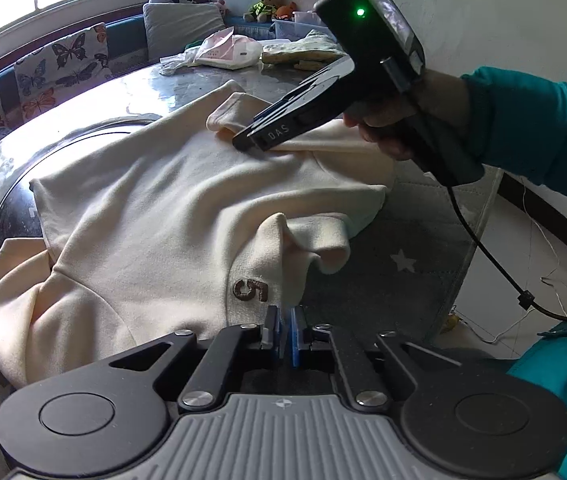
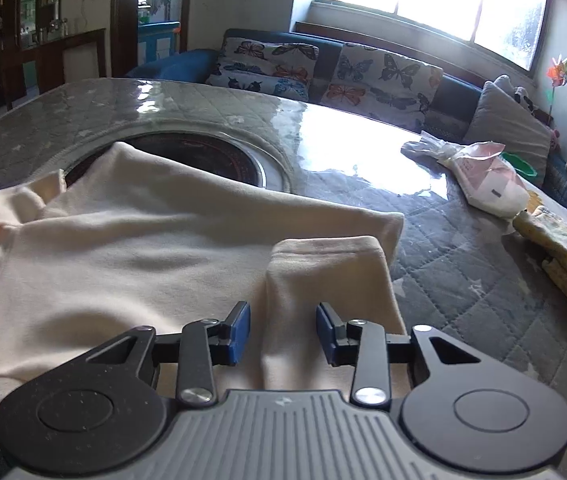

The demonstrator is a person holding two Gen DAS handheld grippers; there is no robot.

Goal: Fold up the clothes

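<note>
A cream sweatshirt [image 1: 155, 216] with a brown "5" patch [image 1: 250, 290] lies spread on the round table; it also shows in the right wrist view [image 2: 131, 248]. My left gripper [image 1: 284, 334] is shut at the near edge by the patch, with the cloth's edge running up to its pads; a pinch is not clear. One sleeve [image 1: 315, 240] is folded in over the body near it. My right gripper [image 2: 283, 334] is open, its jaws on either side of the other sleeve [image 2: 331, 280], which lies folded across the body. It also shows in the left wrist view [image 1: 249, 142], low over the cloth.
The table [image 2: 443, 248] has a grey quilted cover under clear plastic and a dark round inset [image 2: 211, 156] partly under the sweatshirt. At the far side lie a pink-white bag [image 2: 491, 184] and folded floral cloth [image 2: 563, 256]. A sofa with butterfly cushions [image 2: 379, 76] stands behind.
</note>
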